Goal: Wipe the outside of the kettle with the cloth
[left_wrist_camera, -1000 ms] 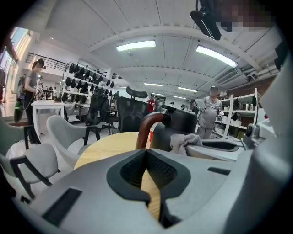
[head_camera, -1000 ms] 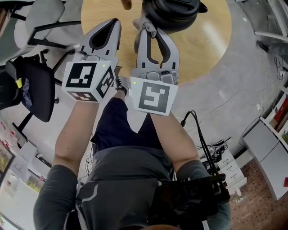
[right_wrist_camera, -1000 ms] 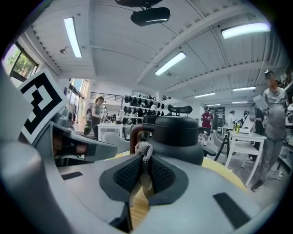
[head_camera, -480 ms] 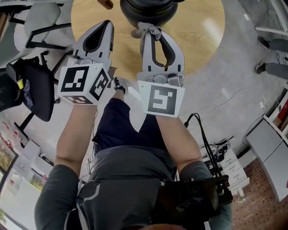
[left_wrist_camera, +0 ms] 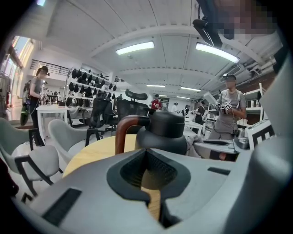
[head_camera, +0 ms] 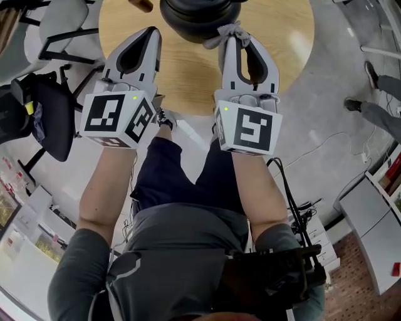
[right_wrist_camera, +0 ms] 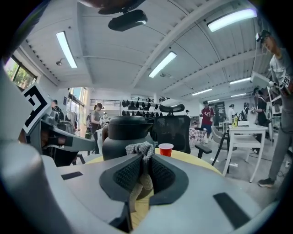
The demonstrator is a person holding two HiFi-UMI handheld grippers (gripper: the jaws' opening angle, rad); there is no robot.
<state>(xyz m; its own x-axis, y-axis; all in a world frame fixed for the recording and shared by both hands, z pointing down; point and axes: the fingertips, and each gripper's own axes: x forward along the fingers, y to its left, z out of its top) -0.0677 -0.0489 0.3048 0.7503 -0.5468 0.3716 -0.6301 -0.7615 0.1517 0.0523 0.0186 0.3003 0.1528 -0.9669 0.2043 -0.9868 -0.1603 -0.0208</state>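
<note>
- Kettle (head_camera: pixel 194 15): dark, round-bodied, lidded, standing upright on the counter at 12 o'clock in the head view. In the left gripper view (left_wrist_camera: pixel 160 132) a brown handle (left_wrist_camera: pixel 122 130) curves up at its 9 o'clock.
- Cloth (head_camera: pixel 229 32): grey knitted weave, bunched into a knot. It sits at the kettle's 5 o'clock, right at the kettle's side; whether they touch cannot be told. The right gripper view (right_wrist_camera: pixel 141 151) shows it in front of the kettle's lower body (right_wrist_camera: pixel 126 137).
- Right claw (head_camera: pixel 241 39): jaws closed tight on the cloth. The knot sticks out past the tips and a tail hangs down between the ribbed pads (right_wrist_camera: pixel 126 176).
- Left claw (head_camera: pixel 150 31): jaws drawn together with nothing held, only a thin slit between them. It sits at the kettle's 7 o'clock, apart from it, over the counter.
- Left cube (head_camera: pixel 116 116) and right cube (head_camera: pixel 250 128): each printed with black-and-white square marker patterns, with a small green light at a top corner.
- Counter (head_camera: pixel 188 72): round, with a light wood top.
- Cup (right_wrist_camera: pixel 165 149): red, on the counter at the kettle's 3 o'clock in the right gripper view.
- Chair (head_camera: pixel 47 119): black, on the floor at 9 o'clock of the head view.
</note>
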